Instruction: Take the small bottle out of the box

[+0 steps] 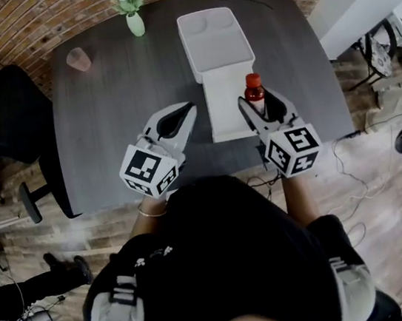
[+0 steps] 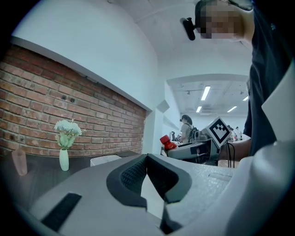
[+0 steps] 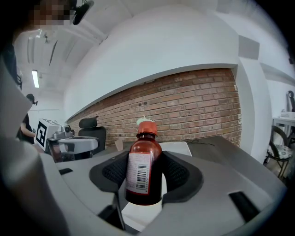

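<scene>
A small brown bottle [image 3: 144, 167] with a red cap and a white barcode label stands upright between the pads of my right gripper [image 3: 145, 174], which is shut on it. In the head view the small bottle [image 1: 254, 93] is held over the right side of the open white box [image 1: 220, 75] on the dark table [image 1: 111, 109]. My left gripper [image 1: 175, 119] hovers to the left of the box, its jaws shut with nothing between them [image 2: 146, 171]. From the left gripper view, the bottle's red cap [image 2: 167, 142] shows at a distance.
A white vase with flowers [image 1: 132, 9] stands at the table's far edge, a pinkish cup [image 1: 79, 59] at the far left. A black chair [image 1: 7, 117] sits left of the table. Cables lie on the floor at right [image 1: 351, 163].
</scene>
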Available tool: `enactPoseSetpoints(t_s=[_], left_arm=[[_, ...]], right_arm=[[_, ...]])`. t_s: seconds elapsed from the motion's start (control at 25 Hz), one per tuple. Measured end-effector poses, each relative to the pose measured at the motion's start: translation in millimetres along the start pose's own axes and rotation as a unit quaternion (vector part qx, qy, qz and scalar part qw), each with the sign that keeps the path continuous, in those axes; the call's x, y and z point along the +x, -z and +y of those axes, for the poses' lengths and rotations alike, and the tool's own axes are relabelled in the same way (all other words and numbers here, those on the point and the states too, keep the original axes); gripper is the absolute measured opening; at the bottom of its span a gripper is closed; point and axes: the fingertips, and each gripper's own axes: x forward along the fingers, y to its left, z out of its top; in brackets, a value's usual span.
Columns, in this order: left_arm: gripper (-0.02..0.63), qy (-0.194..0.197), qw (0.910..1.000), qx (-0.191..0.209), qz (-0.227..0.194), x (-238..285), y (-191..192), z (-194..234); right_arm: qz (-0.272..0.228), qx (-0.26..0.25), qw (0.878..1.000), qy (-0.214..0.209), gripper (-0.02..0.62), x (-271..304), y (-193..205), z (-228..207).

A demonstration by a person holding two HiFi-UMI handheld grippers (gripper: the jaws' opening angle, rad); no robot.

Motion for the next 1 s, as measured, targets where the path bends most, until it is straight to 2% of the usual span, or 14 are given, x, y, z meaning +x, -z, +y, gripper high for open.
enactPoseSetpoints(t_s=[1.0], left_arm=[[0.003, -0.011, 0.9999, -0.005, 0.002, -5.2, 6.7, 9.0]], right_arm=[[0.012, -0.013, 1.000, -0.017, 0.222, 7.2, 1.2, 11.5]])
